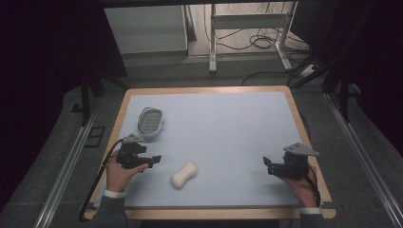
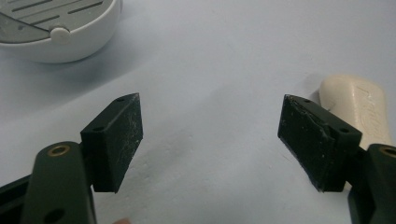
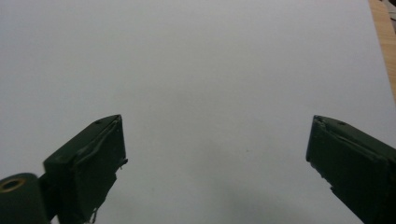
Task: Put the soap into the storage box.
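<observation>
toward the lower middle of the frame a cream soap bar is left loose between the wide-open left gripper and wide-open right gripper, seemingly readied for the soap dish at upper left

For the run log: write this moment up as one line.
left gripper: open, empty | right gripper: open, empty | cream waisted soap bar: on pale blue mat, untouched | white oval slatted soap dish: empty, far left
</observation>
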`<action>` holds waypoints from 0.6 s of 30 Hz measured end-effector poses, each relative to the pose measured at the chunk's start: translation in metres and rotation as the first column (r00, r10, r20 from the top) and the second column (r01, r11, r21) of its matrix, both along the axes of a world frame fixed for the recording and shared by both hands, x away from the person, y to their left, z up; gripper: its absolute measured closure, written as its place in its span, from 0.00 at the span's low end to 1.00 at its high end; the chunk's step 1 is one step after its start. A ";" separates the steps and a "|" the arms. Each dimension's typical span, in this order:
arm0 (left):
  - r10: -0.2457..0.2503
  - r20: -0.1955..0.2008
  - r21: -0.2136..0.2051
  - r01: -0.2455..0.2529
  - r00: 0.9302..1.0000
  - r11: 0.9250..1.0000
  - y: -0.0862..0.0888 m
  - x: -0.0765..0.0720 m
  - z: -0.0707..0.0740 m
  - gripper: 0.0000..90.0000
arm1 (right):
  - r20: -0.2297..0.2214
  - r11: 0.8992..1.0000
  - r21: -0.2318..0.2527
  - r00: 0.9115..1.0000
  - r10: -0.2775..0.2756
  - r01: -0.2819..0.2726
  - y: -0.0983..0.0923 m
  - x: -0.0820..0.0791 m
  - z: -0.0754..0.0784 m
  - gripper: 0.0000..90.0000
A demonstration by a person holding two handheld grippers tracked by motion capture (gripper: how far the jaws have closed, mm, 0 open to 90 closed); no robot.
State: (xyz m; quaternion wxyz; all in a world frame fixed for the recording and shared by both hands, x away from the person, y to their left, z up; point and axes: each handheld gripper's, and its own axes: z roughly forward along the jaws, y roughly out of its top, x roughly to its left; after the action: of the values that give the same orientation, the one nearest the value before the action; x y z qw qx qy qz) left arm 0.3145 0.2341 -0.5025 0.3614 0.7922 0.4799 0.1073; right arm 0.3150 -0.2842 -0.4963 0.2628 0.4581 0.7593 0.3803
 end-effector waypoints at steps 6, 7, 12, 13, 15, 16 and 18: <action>-0.007 0.000 0.011 0.007 1.000 1.000 0.001 -0.001 0.001 0.25 | -0.011 1.000 0.006 1.000 -0.002 0.002 -0.002 0.002 -0.001 0.06; -0.005 0.001 0.007 0.005 1.000 1.000 0.000 -0.002 0.001 0.25 | -0.011 1.000 0.007 1.000 -0.006 0.006 -0.002 0.002 -0.001 0.06; 0.007 0.021 0.006 -0.007 1.000 1.000 0.001 -0.003 0.003 0.25 | -0.013 1.000 0.020 1.000 -0.004 0.005 -0.004 -0.001 0.001 0.06; 0.017 0.032 0.018 -0.018 0.999 1.000 0.002 -0.003 0.004 0.26 | -0.023 1.000 0.031 1.000 0.002 -0.001 -0.005 -0.002 0.003 0.06; 0.035 0.033 0.027 -0.036 0.999 0.999 0.004 -0.003 0.004 0.26 | -0.024 0.999 0.043 1.000 0.000 0.001 -0.006 -0.002 0.005 0.06; 0.040 0.034 0.029 -0.041 0.999 0.999 0.006 -0.003 0.005 0.26 | -0.021 0.999 0.045 1.000 0.000 0.001 -0.007 -0.002 0.006 0.06; 0.051 0.039 0.028 -0.053 0.998 0.998 0.007 -0.003 0.006 0.26 | -0.027 0.999 0.053 1.000 0.006 -0.005 -0.008 -0.001 0.006 0.06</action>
State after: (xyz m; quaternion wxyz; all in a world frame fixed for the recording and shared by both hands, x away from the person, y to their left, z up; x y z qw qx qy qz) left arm 0.3111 0.2411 -0.4967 0.3559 0.7825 0.4917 0.1387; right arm 0.3137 -0.2924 -0.4901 0.2392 0.4678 0.7536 0.3949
